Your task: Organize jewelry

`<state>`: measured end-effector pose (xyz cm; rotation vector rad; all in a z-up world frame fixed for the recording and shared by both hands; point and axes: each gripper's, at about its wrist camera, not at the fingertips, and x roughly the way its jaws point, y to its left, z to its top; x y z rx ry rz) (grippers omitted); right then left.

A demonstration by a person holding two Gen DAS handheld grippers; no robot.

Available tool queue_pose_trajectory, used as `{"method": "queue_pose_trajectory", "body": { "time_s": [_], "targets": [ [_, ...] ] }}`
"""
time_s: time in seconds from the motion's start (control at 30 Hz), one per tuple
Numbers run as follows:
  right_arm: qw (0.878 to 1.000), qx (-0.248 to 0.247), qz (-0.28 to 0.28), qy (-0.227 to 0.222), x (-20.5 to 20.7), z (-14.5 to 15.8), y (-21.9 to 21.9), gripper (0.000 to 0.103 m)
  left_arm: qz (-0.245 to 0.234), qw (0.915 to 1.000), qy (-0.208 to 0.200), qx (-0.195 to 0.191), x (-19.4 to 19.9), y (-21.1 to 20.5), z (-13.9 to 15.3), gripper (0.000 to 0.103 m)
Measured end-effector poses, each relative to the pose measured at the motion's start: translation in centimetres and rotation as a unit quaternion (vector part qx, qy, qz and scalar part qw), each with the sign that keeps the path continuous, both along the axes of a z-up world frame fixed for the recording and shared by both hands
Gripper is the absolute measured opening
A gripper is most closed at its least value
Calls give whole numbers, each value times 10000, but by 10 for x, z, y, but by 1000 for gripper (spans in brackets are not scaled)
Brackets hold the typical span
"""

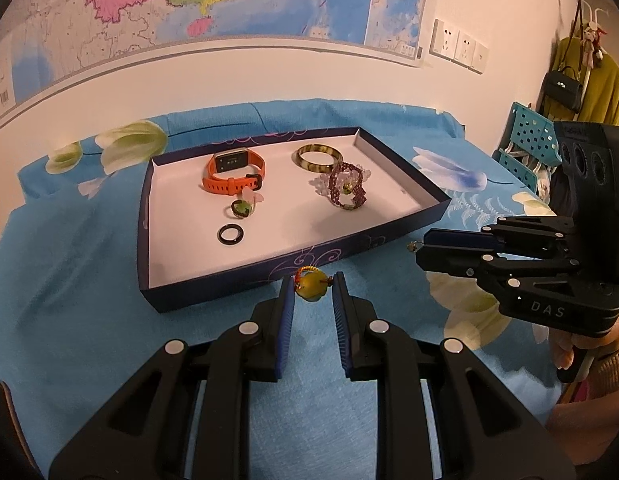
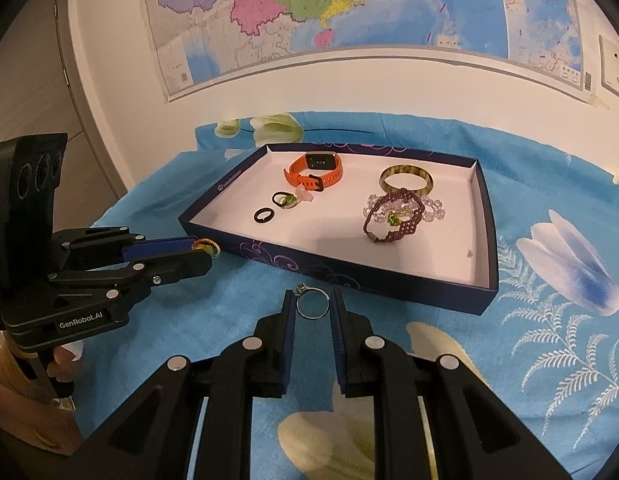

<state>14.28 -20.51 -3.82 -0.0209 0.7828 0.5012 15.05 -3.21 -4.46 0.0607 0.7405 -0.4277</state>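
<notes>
In the left wrist view my left gripper point(image 1: 312, 285) is shut on a yellow-green beaded ring point(image 1: 310, 291) with orange thread, held just in front of the dark blue tray point(image 1: 213, 294). In the right wrist view my right gripper point(image 2: 312, 300) is shut on a thin silver ring point(image 2: 313, 317) above the blue cloth, near the tray's front wall point(image 2: 349, 278). Each view shows the other gripper from the side: the right gripper point(image 1: 420, 251) and the left gripper point(image 2: 203, 251) with the beaded ring point(image 2: 207, 246) at its tip.
Inside the white-floored tray lie an orange watch point(image 1: 233, 178), an amber bangle point(image 1: 319, 157), a purple bead bracelet point(image 1: 347, 188) over a clear one, a green flower ring point(image 1: 242, 208) and a black ring point(image 1: 230, 234). A blue flowered cloth point(image 2: 549, 320) covers the surface; a map hangs behind.
</notes>
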Motion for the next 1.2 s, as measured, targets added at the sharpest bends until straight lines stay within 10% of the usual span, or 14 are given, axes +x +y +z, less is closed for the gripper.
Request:
{"method": "queue_pose_trajectory", "body": {
  "time_s": [1.2],
  "targets": [
    [9999, 43, -23, -146, 11, 8, -4, 16, 2, 9998, -190, -36, 6, -4, 13, 20]
  ]
}}
